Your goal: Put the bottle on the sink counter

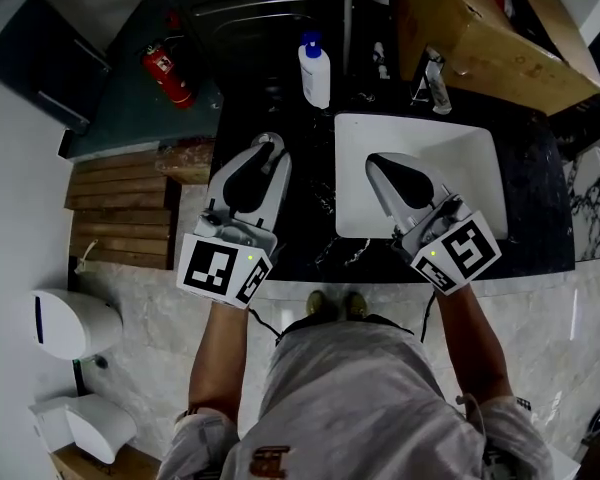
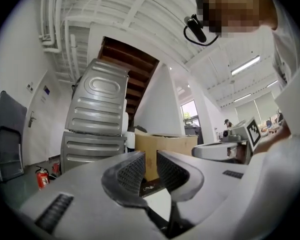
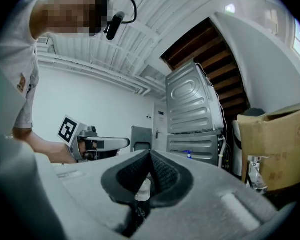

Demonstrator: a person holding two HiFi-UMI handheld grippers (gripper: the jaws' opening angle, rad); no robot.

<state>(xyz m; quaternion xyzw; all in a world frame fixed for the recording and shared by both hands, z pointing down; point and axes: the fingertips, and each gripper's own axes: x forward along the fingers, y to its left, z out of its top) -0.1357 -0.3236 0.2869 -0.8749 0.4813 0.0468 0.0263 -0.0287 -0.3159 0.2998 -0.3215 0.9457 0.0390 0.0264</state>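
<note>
The bottle (image 1: 315, 70), white with a blue pump top, stands upright on the black sink counter (image 1: 280, 218) at the back, left of the white basin (image 1: 480, 158). My left gripper (image 1: 271, 146) hovers over the counter in front of the bottle, well short of it. Its jaws stand a narrow gap apart (image 2: 151, 166) with nothing between them. My right gripper (image 1: 375, 163) hangs over the basin with its tips together (image 3: 150, 159) and holds nothing. In the right gripper view only the bottle's blue pump (image 3: 188, 154) peeks over the jaws.
A faucet (image 1: 435, 83) rises behind the basin, beside a large cardboard box (image 1: 480, 28). A red fire extinguisher (image 1: 168, 73) lies on the floor at the left, near a wooden platform (image 1: 120, 208). Stacked grey machines (image 2: 97, 119) stand behind the counter.
</note>
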